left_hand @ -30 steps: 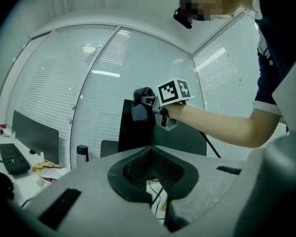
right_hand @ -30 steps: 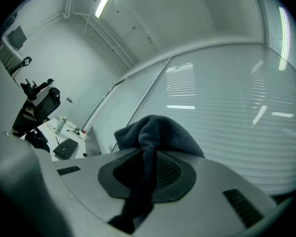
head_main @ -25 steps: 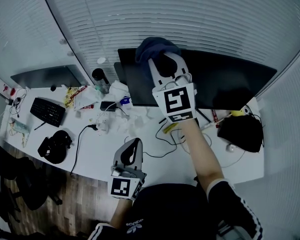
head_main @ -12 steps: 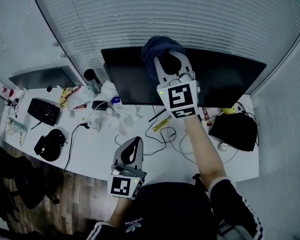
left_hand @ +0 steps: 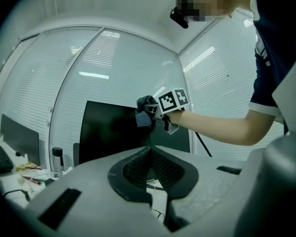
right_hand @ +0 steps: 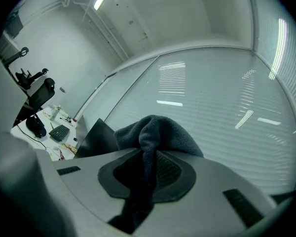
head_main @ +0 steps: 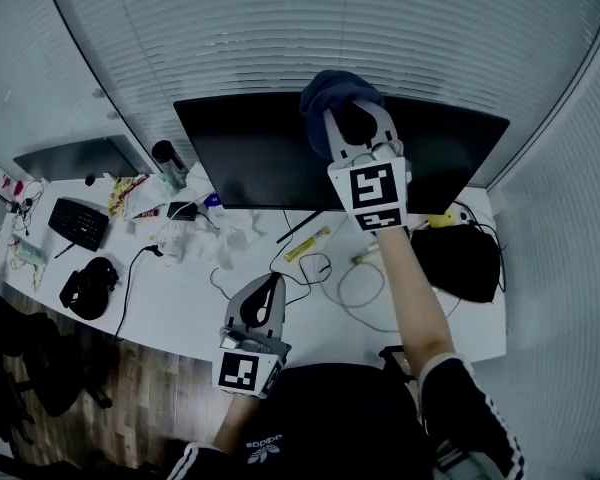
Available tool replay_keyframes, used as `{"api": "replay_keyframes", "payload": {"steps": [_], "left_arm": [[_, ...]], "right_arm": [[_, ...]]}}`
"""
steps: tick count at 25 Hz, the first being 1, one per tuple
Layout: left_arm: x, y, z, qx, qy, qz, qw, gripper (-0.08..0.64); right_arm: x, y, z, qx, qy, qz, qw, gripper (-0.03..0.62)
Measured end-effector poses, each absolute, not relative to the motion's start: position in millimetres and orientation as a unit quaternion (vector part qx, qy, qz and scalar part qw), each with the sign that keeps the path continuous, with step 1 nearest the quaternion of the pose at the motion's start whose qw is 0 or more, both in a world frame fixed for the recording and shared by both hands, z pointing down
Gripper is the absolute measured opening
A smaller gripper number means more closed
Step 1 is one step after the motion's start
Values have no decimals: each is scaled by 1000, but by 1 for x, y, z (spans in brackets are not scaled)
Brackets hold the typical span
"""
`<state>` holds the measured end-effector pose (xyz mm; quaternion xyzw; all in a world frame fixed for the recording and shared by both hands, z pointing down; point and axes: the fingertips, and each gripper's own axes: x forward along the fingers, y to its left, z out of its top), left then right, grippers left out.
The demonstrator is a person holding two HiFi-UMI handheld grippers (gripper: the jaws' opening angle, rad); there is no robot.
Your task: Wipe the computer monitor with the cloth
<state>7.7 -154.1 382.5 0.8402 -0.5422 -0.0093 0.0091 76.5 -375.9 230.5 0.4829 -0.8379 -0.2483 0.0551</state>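
Note:
A wide black monitor [head_main: 250, 153] stands at the back of the white desk [head_main: 180, 303]. My right gripper [head_main: 352, 118] is raised against the monitor's top edge, right of its middle, shut on a dark blue cloth [head_main: 332, 92] that bulges over that edge. In the right gripper view the cloth [right_hand: 155, 132] is pinched between the jaws, with the monitor's corner [right_hand: 93, 135] to the left. My left gripper [head_main: 258, 303] hangs low near the desk's front edge, shut and holding nothing. The left gripper view shows the monitor [left_hand: 108, 132], the cloth [left_hand: 144, 111] and the right gripper [left_hand: 150, 113] from below.
On the desk lie loose cables [head_main: 325, 278], a yellow pen [head_main: 307, 244], crumpled tissues [head_main: 235, 240], a dark cup [head_main: 167, 161], a black bag [head_main: 460, 258], a keyboard [head_main: 77, 223] and headphones [head_main: 85, 288]. A second monitor [head_main: 75, 156] stands far left. Window blinds [head_main: 380, 28] close the back.
My right gripper has slid rightward along the monitor's top edge with the cloth. The head view has shifted, so the monitor shows wider. The left gripper has barely moved.

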Motion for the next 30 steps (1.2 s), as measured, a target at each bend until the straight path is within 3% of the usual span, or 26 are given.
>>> {"api": "replay_keyframes", "payload": {"steps": [30], "left_arm": [[98, -155, 391, 851, -524, -9, 8, 5]], "right_arm": [[284, -382, 227, 580, -779, -232, 49, 48]]}}
